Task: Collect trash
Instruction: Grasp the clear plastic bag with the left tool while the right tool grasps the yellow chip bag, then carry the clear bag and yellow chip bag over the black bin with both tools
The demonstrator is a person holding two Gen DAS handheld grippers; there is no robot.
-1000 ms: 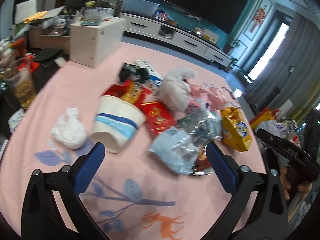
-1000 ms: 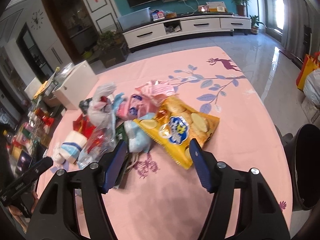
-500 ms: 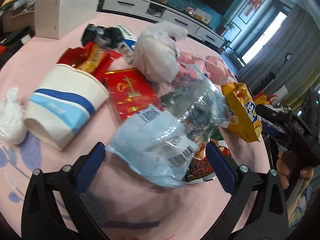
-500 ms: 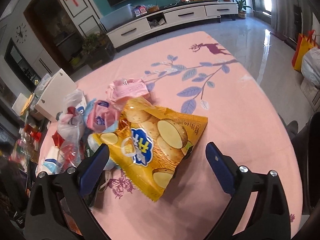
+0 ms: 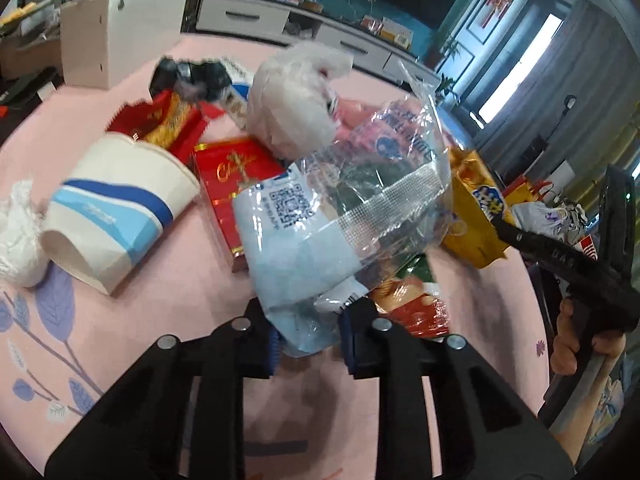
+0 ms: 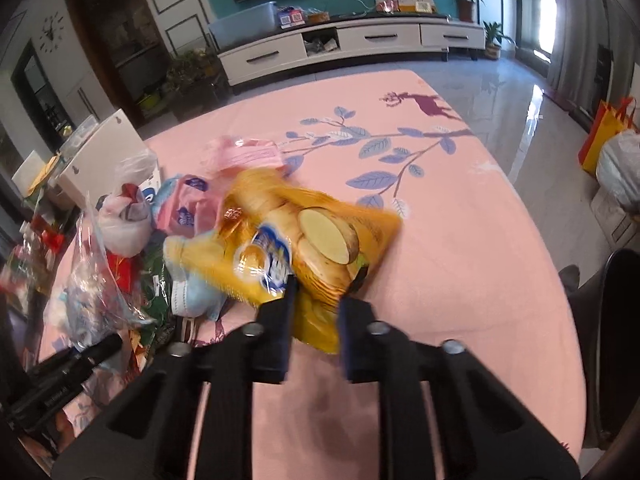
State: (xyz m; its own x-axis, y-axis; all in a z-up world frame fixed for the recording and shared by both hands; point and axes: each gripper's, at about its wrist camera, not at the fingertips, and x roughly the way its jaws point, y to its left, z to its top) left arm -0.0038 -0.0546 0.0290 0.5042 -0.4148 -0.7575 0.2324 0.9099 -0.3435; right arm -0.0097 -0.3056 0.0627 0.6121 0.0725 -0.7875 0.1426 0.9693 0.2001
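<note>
A pile of trash lies on a pink tablecloth. My left gripper is shut on the near end of a clear and pale blue plastic bag, which stands up from the pile. My right gripper is shut on the near edge of a yellow potato chip bag. The chip bag also shows in the left wrist view, and the plastic bag shows in the right wrist view.
A tipped white and blue paper cup, a white crumpled bag, a red packet, a white tied bag and pink wrappers lie in the pile. A white box stands at the far left. A dark bin stands right of the table.
Both grippers moved forward and closed. The left one took hold of the plastic bag. The right one took hold of the chip bag.
</note>
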